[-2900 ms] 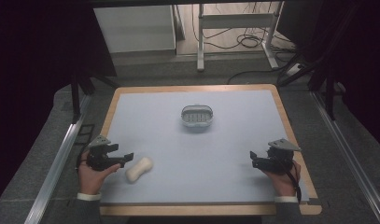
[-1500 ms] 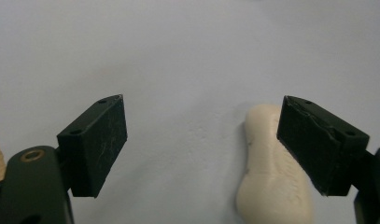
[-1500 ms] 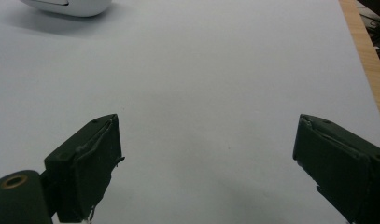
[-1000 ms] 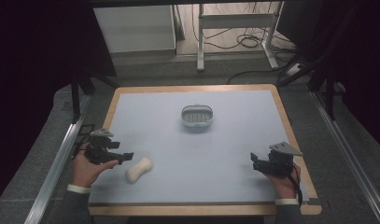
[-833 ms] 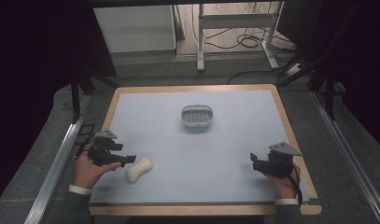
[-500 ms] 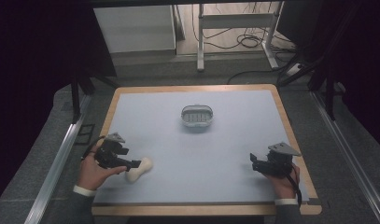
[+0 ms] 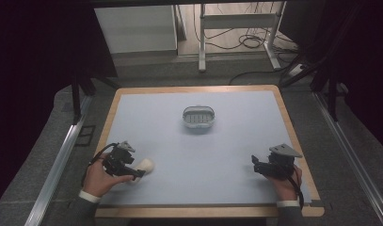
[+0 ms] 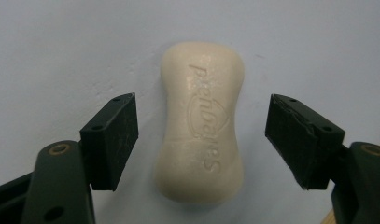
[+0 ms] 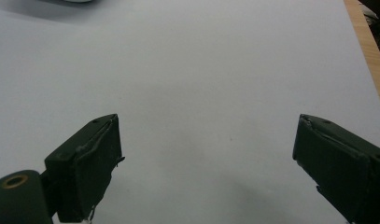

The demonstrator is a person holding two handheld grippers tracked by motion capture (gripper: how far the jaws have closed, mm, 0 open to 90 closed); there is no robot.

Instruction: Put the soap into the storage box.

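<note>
High view: table top (image 7: pixel 198 155) evenly lit, pale blue-grey; surroundings at 9 and 3 o'clock near black; floor at 12 o'clock brighter. Slightly soft, noisy. Left gripper view: soap bar (image 8: pixel 201 121) sharp, embossed lettering legible, soft shadow along its 9 o'clock edge, no glare. Right gripper view: faint shadows on table at 5 and 12 o'clock; pads (image 9: pixel 92 168) slightly soft.

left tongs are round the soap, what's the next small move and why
Probably close the left tongs on the soap bar. Their jaws have just been closing, and the bar lies flat on the table between them with a gap still showing on each side, so neither pad grips it yet.
</note>
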